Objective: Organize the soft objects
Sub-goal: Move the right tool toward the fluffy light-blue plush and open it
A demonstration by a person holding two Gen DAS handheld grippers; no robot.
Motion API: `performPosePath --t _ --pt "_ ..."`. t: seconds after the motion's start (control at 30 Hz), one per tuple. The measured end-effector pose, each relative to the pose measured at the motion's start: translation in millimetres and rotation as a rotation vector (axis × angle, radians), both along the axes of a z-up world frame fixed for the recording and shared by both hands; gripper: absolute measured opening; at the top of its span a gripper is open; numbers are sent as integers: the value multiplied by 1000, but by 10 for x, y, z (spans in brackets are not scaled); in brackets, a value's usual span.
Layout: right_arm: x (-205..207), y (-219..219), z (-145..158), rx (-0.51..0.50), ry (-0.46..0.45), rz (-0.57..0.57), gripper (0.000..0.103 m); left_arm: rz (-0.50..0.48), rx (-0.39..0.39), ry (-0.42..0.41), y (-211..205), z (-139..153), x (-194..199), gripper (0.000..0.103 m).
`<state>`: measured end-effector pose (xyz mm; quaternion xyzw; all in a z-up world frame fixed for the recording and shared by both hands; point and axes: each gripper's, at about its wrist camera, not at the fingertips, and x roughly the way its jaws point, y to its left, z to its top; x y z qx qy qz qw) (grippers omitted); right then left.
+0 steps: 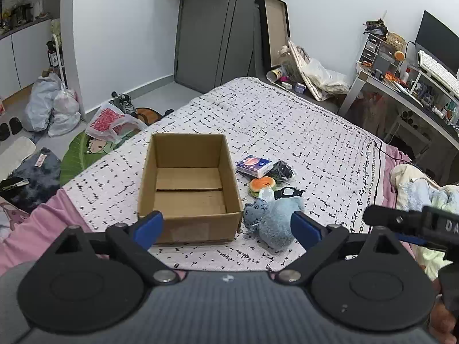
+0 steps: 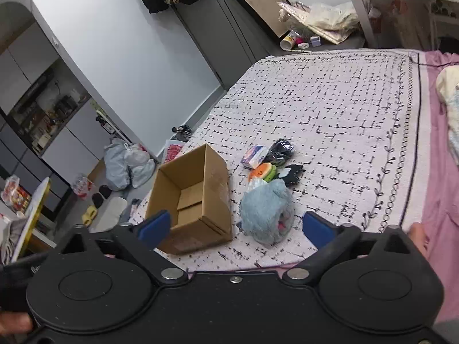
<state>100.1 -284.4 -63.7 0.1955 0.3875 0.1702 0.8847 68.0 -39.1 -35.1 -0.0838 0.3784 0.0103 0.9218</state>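
Blue plush toy (image 1: 276, 219), lying lengthwise beside box (image 1: 188, 183)

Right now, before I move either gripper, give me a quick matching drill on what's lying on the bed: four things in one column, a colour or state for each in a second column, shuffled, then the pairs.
Things
1. cardboard box
2. plush toy
3. tissue pack
4. round soft toy

Descriptions
A. orange and green
B. light blue, nearest the grippers
C. open on top, nothing inside
D. blue and white, lying beside a black bundle

Pairs: 1-C, 2-B, 3-D, 4-A

The left gripper and the right gripper are both open and hold nothing.
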Motion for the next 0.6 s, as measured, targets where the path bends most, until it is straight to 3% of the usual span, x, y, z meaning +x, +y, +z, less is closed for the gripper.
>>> performPosePath --t 0.23,0.43,0.6 --pt "375 36 -163 110 82 18 66 19 -46 49 -12 -162 219 78" --pt "666 171 -317 121 164 32 49 50 -91 87 10 -288 428 67" --pt "843 266 -509 100 195 30 45 58 -130 117 1 -386 568 59"
